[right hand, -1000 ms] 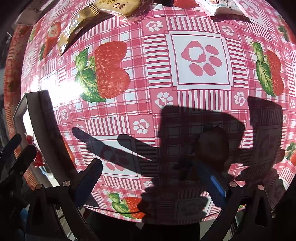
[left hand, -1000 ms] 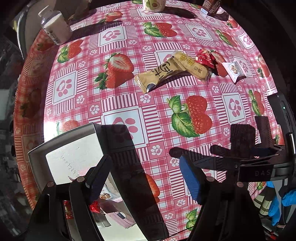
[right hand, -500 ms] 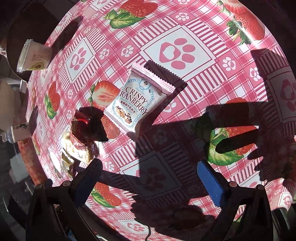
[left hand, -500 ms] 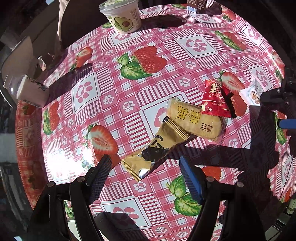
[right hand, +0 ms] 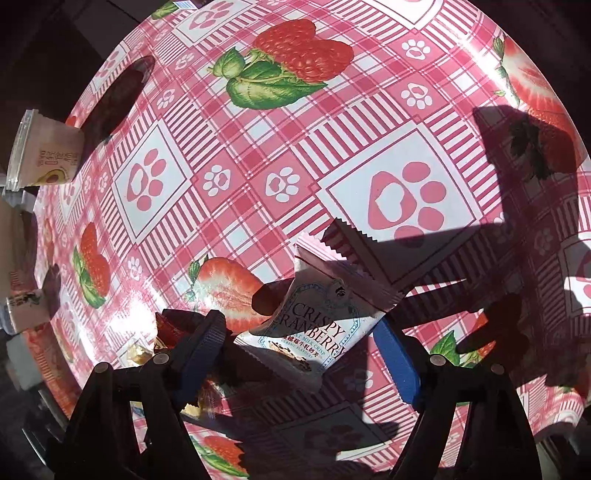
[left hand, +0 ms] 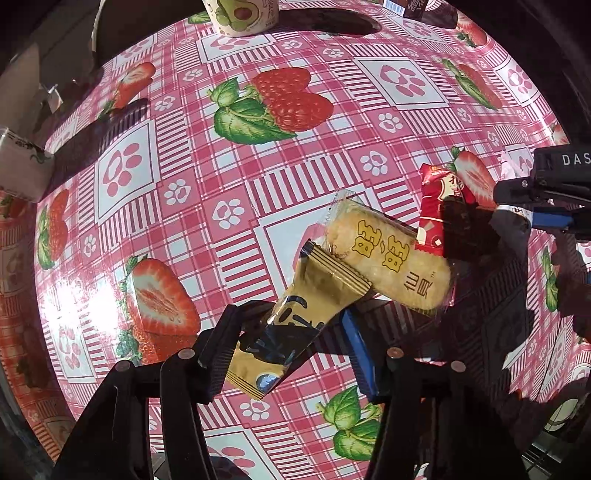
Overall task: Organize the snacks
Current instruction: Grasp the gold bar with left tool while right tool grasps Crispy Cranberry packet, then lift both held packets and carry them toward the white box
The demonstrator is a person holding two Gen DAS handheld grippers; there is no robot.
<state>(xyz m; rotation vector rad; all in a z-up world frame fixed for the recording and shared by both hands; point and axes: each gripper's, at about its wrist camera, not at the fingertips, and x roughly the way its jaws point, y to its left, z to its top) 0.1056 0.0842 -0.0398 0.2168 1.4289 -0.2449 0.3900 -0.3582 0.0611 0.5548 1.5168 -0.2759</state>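
Behind dark fingers, perhaps gold wrappers

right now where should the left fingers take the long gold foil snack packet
Across its narrow middle, from straight above. The long gold foil snack packet lies flat between the closing left fingers, its far end beneath the yellow rice cracker pack, so avoid that end.

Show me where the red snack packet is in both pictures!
Left wrist view: the red snack packet lies right of centre, beside the yellow rice cracker.
Right wrist view: only a shadowed bit shows at lower left, behind the tool's finger.
Shared landmark: the avocado cup.
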